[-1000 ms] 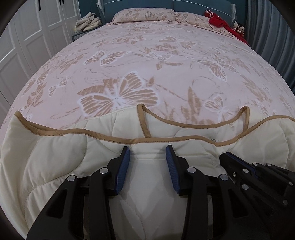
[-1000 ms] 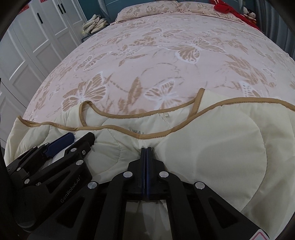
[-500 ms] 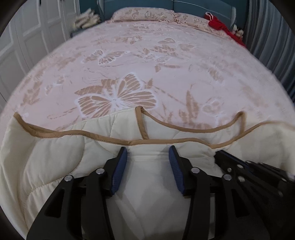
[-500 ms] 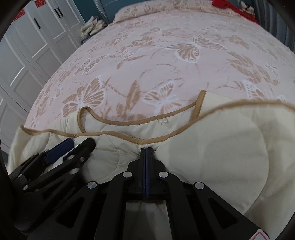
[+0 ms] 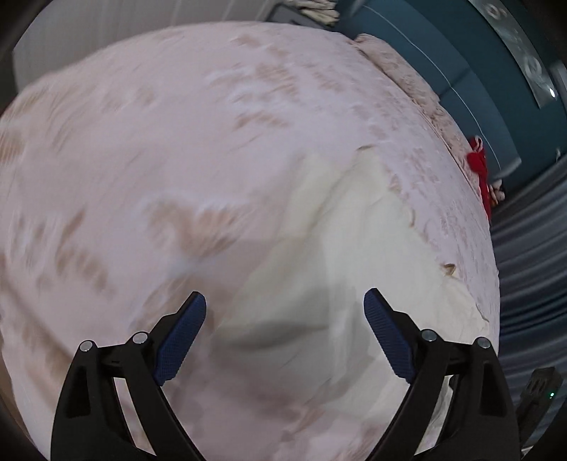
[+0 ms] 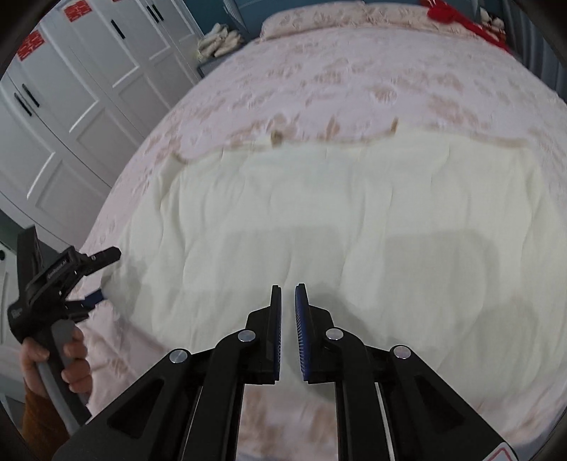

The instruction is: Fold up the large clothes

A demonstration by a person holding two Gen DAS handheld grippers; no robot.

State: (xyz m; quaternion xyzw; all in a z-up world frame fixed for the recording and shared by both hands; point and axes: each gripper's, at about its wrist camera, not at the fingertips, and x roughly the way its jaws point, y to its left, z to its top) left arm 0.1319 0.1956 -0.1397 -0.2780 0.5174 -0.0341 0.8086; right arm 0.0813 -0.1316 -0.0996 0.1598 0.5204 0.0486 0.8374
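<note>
A cream quilted garment (image 6: 354,198) with tan trim lies spread flat on the pink butterfly bedspread (image 6: 319,81). In the right wrist view my right gripper (image 6: 288,287) hovers over the garment's near edge. Its jaws are opening, a narrow gap shows, and nothing is between them. My left gripper (image 5: 284,296) has its jaws opening wide with nothing in them, above the bedspread and the garment (image 5: 354,248). The right wrist view shows that left gripper (image 6: 102,276) off the garment's left edge, held by a hand (image 6: 71,354).
White wardrobe doors (image 6: 71,106) stand left of the bed. Pillows (image 6: 312,17), a red item (image 6: 457,17) and a teal headboard (image 5: 460,71) are at the far end. A stack of folded cloth (image 6: 219,39) sits on a nightstand. Grey curtains (image 5: 531,283) hang on the right.
Both grippers have let go of the garment's trimmed edge and pulled back and up. The left one swung out to the left and rolled. The garment now lies flat.
</note>
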